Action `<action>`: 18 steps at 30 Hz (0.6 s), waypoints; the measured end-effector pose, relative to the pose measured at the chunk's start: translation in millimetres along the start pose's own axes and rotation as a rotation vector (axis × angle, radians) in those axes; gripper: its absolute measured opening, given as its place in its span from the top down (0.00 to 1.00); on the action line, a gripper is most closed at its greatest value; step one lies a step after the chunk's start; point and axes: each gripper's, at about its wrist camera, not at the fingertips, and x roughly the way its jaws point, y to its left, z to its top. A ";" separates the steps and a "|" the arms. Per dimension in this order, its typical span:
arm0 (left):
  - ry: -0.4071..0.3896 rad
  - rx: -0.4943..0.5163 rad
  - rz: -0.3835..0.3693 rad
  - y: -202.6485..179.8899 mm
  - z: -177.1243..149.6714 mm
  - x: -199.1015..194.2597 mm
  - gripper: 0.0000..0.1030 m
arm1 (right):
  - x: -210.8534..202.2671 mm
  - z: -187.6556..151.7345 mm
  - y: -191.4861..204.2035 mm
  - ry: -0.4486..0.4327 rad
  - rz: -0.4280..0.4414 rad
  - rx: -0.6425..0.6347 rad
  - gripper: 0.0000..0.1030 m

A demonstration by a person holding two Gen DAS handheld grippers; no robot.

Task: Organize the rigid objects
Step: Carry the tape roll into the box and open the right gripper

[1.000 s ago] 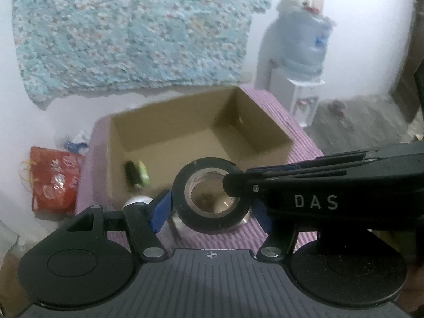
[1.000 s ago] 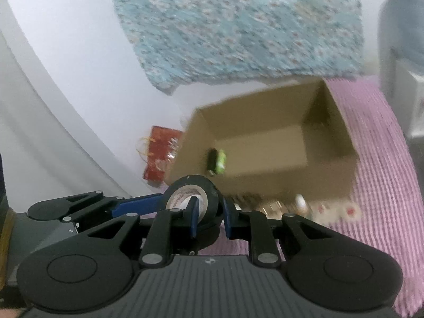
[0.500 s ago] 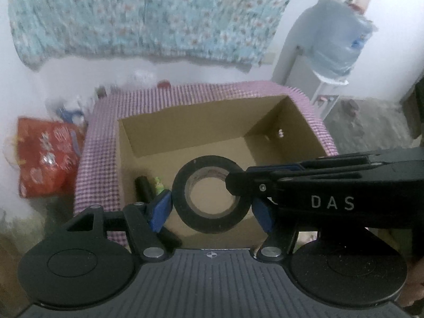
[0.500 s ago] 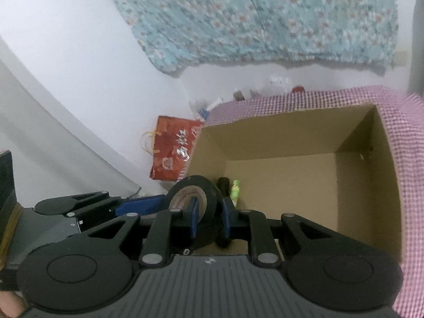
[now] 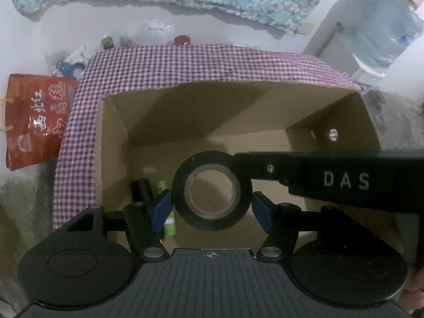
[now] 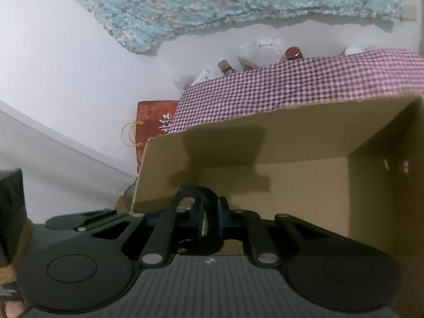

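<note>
A black tape roll (image 5: 212, 190) hangs over the inside of an open cardboard box (image 5: 116, 137). My left gripper (image 5: 212, 204) has its blue pads spread either side of the roll; whether they touch it is unclear. My right gripper (image 6: 208, 218) comes in from the right in the left wrist view and is shut on the roll's edge (image 6: 201, 193). The box (image 6: 291, 143) holds a black cylinder (image 5: 141, 186) and a green-and-white tube (image 5: 168, 222) on its floor at the left.
The box stands on a purple checked cloth (image 5: 185, 63) over a table against a white wall. Bottles and bags (image 5: 148, 31) lie behind the table. A red bag (image 5: 34, 116) sits on the floor at left, a water dispenser (image 5: 381, 26) at right.
Both grippers moved forward and down with the tape roll, from in front of the box to over its inside. The box now fills both views.
</note>
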 end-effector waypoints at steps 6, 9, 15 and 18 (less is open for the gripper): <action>0.008 -0.037 0.016 7.8 3.8 9.7 0.37 | 24.4 9.4 -10.9 0.011 -0.027 0.013 0.90; -0.004 -0.038 0.012 5.2 4.1 4.4 0.37 | 31.6 11.4 -14.1 0.006 -0.046 0.017 0.90; -0.046 -0.025 -0.003 0.5 0.7 -14.6 0.37 | 18.4 7.0 -11.5 -0.011 -0.043 0.017 0.90; -0.065 -0.024 -0.020 -1.7 -2.7 -28.1 0.37 | 0.8 1.9 -6.4 -0.031 -0.038 0.004 0.90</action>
